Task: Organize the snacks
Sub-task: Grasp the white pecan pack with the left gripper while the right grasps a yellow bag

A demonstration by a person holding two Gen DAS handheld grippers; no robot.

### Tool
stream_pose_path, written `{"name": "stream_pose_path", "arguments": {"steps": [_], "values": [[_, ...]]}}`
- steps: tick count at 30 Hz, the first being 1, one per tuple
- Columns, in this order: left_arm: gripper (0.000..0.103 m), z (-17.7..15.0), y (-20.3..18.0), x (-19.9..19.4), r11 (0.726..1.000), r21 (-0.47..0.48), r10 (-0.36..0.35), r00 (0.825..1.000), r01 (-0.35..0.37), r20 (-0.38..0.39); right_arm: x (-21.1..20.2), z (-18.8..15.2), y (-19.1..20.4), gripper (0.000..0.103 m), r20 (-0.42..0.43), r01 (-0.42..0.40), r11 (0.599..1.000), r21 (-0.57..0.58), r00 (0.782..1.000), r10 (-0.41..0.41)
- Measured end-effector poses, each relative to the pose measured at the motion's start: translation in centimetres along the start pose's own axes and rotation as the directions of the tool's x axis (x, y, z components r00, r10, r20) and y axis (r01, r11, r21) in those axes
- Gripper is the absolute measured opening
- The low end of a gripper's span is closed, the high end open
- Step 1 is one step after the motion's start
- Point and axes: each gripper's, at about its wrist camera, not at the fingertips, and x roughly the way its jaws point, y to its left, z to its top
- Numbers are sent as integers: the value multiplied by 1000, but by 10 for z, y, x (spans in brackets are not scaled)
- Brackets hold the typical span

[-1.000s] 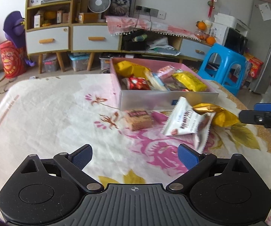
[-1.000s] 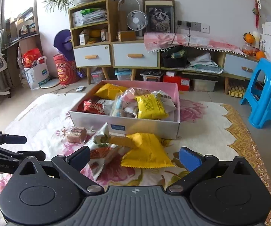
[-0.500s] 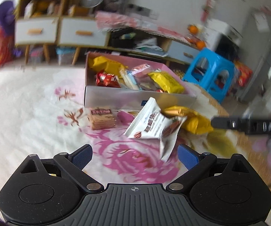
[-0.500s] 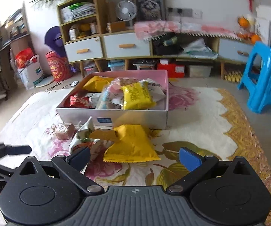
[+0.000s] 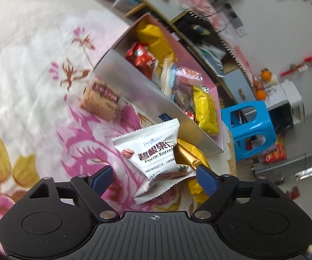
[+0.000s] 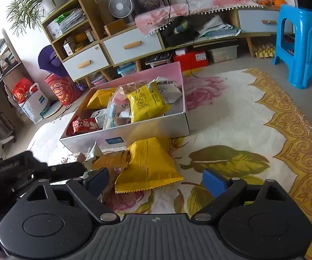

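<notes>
A silver box with a pink inside point(image 5: 147, 95) point(image 6: 147, 130) holds several snack packets. In front of it lie a white pecan packet point(image 5: 153, 151), a gold packet point(image 5: 190, 153) point(image 6: 112, 161), a brown biscuit packet point(image 5: 101, 100) and a big yellow packet point(image 6: 149, 166). My left gripper point(image 5: 155, 178) is rolled sideways and its jaws are closing. The white packet's lower end lies between them, and the pads are not pressing on it. My right gripper point(image 6: 156, 181) is also closing, with the yellow packet's near edge between its pads, untouched. One black finger of the left gripper point(image 6: 67, 169) shows beside it.
Everything sits on a floral cloth point(image 6: 242, 119) with a gold border on the right. A blue plastic stool point(image 6: 301, 43) point(image 5: 249, 130) stands past that edge. A low cabinet with drawers point(image 6: 132, 43) lines the back wall, with bags and bins on the floor.
The left view has rolled hard, and the left gripper has come closer over the white packet with its jaws narrower. The right gripper has crept toward the yellow packet, its jaws slightly narrower.
</notes>
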Motion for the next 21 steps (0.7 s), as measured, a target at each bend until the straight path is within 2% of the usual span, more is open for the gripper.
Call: {"name": "stream_pose_path", "arguments": {"steps": [3,6,7,9,10,12,16,21], "values": [[68,-1,0,7,999,-40,-2,1000,2,-4,3,2,2,84,3,-15,1000,-12,1000,15],[51,0,2,11,998,-62,-21,1000,21,-1,5,3,2,76,12,-34,999,-31,999,34],[44,0,3,11,997,-69,-30,1000,30,0,7,3,1,70,9,-43,999,-33,999,43],[38,1,3,11,997,-71,-35,999,35,10,12,4,-2,55,-3,-60,998,-14,998,59],[38,1,1,9,997,-65,-30,999,31,16,13,3,-4,50,-6,-63,998,3,998,63],[36,3,-1,5,999,-44,-7,1000,8,23,12,4,-8,47,-2,-76,997,33,997,76],[32,8,-3,-5,1000,10,28,999,-29,19,6,5,-9,27,-21,-80,996,50,996,81],[31,14,-1,-20,992,99,82,997,-83,13,11,-1,-4,25,-134,-59,998,8,989,59]]}}
